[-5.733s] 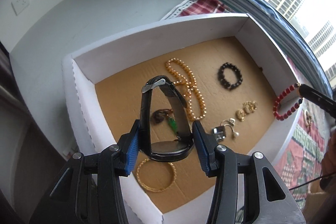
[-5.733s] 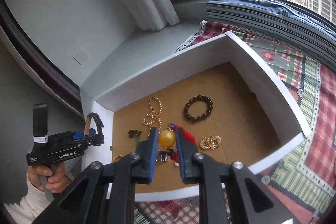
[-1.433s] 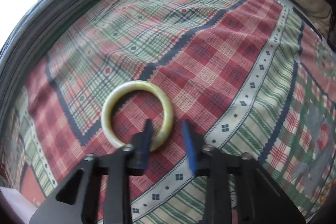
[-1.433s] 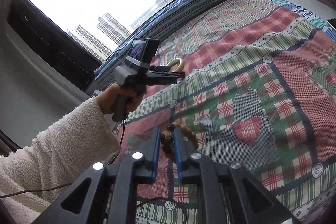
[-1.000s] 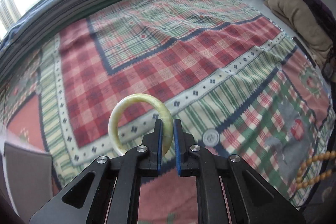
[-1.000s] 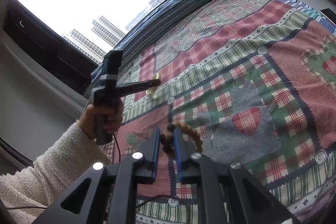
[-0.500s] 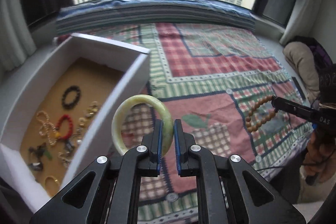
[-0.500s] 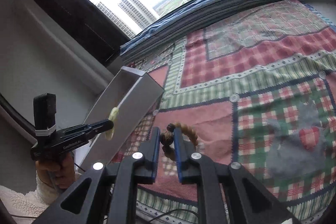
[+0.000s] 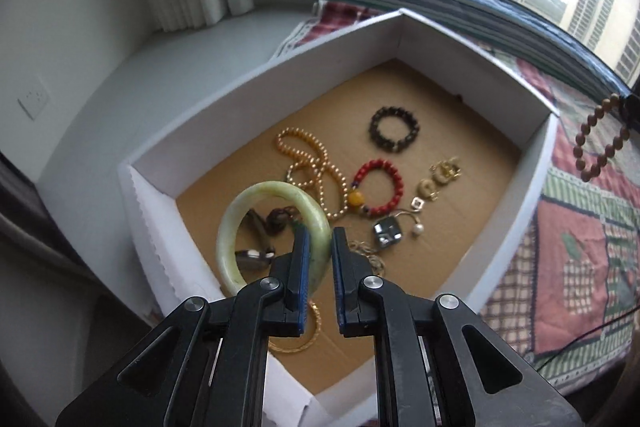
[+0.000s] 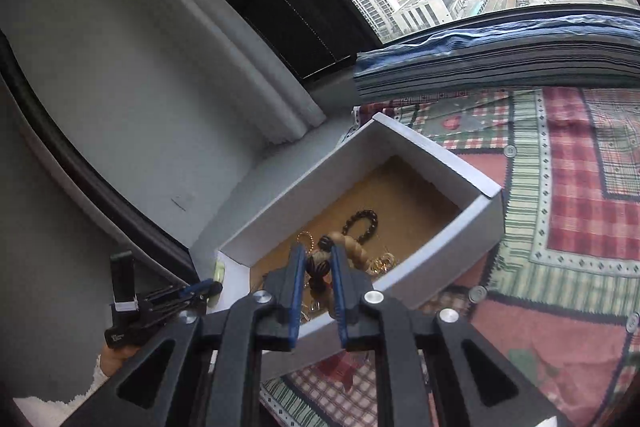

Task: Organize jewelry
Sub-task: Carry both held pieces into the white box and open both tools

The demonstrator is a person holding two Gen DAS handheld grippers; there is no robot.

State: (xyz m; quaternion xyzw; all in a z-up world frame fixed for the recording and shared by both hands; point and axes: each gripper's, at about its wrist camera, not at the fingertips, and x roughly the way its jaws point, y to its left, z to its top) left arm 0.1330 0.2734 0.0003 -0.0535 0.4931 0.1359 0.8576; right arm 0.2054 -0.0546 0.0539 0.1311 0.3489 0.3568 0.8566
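1 white box (image 9: 224, 111) on the plaid quilt (image 9: 580, 259) holds 1 black bead bracelet (image 9: 394, 129), 1 red bead bracelet (image 9: 378, 187), 1 gold bead necklace (image 9: 308, 171) and 1 gold bangle (image 9: 296, 341) at 6 o'clock, among smaller pieces too jumbled to count. The left gripper (image 9: 320, 259), clamped on 1 pale green bangle (image 9: 256, 211), has swung from beside the box 0.5 s ago to above its 7 o'clock corner. The right gripper (image 10: 317, 267), pinching 1 wooden bead bracelet (image 10: 352, 247), now looks over the near wall, the bracelet partly hiding the interior.

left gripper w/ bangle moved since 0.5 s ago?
Yes. The left gripper has carried the bangle from beside the box, over the quilt, to above its floor.
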